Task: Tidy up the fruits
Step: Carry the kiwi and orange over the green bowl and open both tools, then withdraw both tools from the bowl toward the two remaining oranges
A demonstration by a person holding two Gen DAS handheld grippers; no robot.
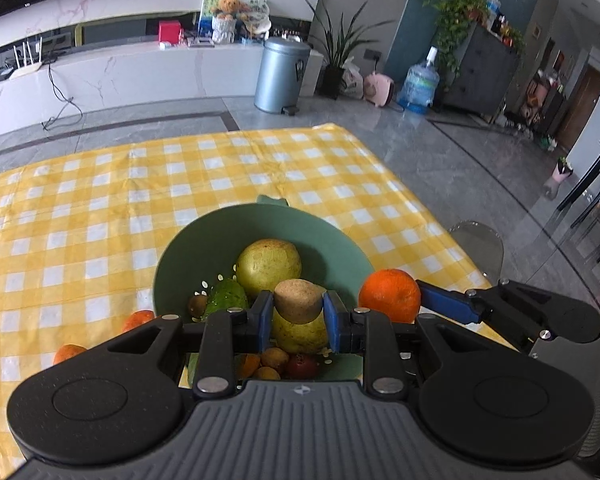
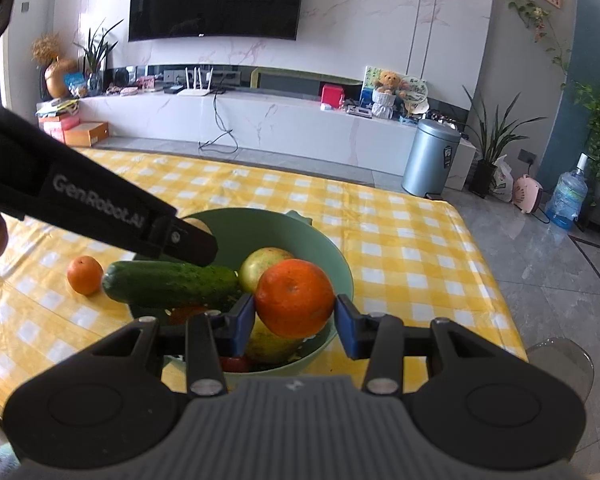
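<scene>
Yellow checked cloth covers the surface point(image 1: 100, 208). Above the green bowl point(image 1: 204, 240), the left claw point(image 1: 296, 312) pinches a small brown kiwi point(image 1: 298, 300), soft and bruisable; the right claw point(image 2: 296, 320) grips a firm orange point(image 2: 294, 298) across its middle.

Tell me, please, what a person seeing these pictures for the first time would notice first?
Probably the green bowl heaped with fruit, standing on the yellow checked tablecloth. Right over it, the right gripper is shut on an orange, and the left gripper is shut on a small brown fruit. A cucumber lies across the bowl's left rim.
</scene>
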